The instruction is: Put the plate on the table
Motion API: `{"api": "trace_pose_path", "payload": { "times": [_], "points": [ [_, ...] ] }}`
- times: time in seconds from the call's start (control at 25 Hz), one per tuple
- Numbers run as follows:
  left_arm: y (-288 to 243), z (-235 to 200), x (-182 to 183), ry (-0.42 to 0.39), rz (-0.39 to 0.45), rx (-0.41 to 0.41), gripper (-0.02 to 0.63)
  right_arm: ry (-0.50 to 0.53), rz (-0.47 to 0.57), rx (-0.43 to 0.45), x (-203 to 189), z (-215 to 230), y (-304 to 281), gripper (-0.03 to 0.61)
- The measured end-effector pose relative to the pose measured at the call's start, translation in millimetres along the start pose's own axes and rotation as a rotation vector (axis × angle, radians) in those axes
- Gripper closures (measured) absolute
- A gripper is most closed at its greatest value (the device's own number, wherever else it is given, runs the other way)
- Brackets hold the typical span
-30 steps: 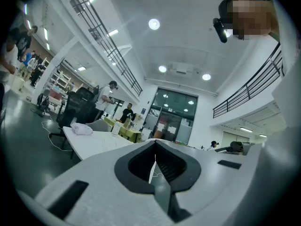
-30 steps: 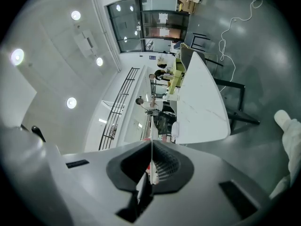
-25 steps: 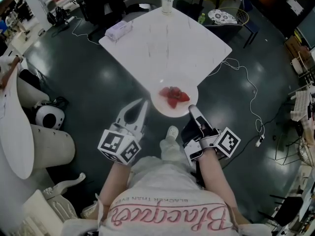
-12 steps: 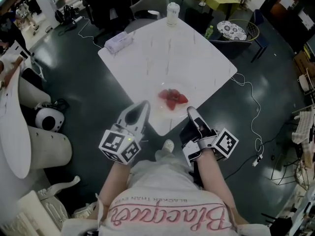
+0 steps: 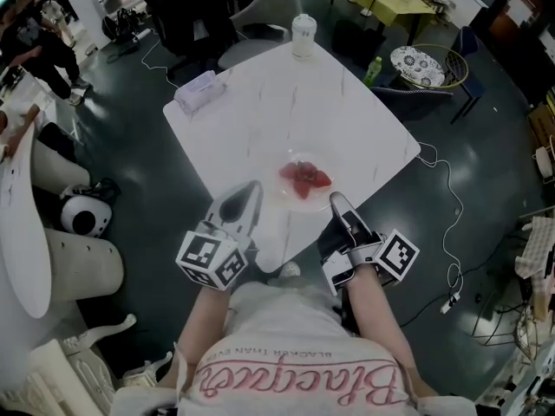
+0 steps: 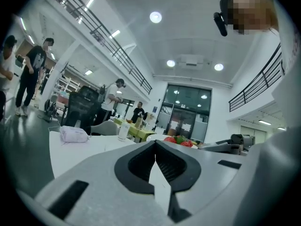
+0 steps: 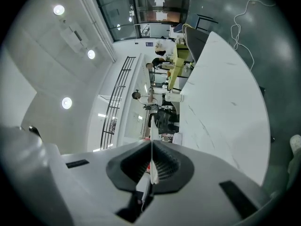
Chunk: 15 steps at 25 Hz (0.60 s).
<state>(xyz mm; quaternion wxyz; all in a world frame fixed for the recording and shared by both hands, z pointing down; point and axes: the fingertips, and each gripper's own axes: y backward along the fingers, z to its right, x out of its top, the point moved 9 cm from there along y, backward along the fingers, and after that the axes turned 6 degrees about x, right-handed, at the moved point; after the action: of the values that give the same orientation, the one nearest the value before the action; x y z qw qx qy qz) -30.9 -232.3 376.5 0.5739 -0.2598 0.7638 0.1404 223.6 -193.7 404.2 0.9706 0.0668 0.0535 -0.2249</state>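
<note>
The white plate [image 5: 314,199] carrying red strawberries [image 5: 303,177] is over the near corner of the white table [image 5: 286,94]; I cannot tell if it rests on it. My right gripper [image 5: 334,199], turned on its side, is shut on the plate's near right rim. In the right gripper view that rim [image 7: 151,145] is a thin white edge clamped in my right gripper [image 7: 151,166]. My left gripper [image 5: 255,185] is shut, level, at the plate's left edge. The left gripper view has the strawberries [image 6: 178,140] just beyond my left gripper [image 6: 155,154].
A tissue pack [image 5: 198,89] and a white cup [image 5: 303,35] stand at the table's far side, with chairs [image 5: 260,7] behind. A cable [image 5: 447,198] trails on the dark floor at right. White rounded furniture [image 5: 82,258] stands at left. People stand in the background.
The plate, which hung mostly off the table's corner, is now over the tabletop. Both grippers moved forward with it, and the table has drawn nearer.
</note>
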Motion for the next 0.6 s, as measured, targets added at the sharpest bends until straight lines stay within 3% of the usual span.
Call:
{"api": "trace_pose_path", "payload": {
  "times": [0.4, 0.6],
  "points": [
    [-44.2, -27.1, 0.3, -0.005, -0.033, 0.015, 0.609, -0.020, 0.002, -0.037, 25.6, 26.2, -41.0, 0.571],
    [-63.3, -47.0, -3.8, -0.015, -0.071, -0.015, 0.609, 0.022, -0.002, -0.075, 33.6, 46.4, -69.4, 0.571]
  ]
}}
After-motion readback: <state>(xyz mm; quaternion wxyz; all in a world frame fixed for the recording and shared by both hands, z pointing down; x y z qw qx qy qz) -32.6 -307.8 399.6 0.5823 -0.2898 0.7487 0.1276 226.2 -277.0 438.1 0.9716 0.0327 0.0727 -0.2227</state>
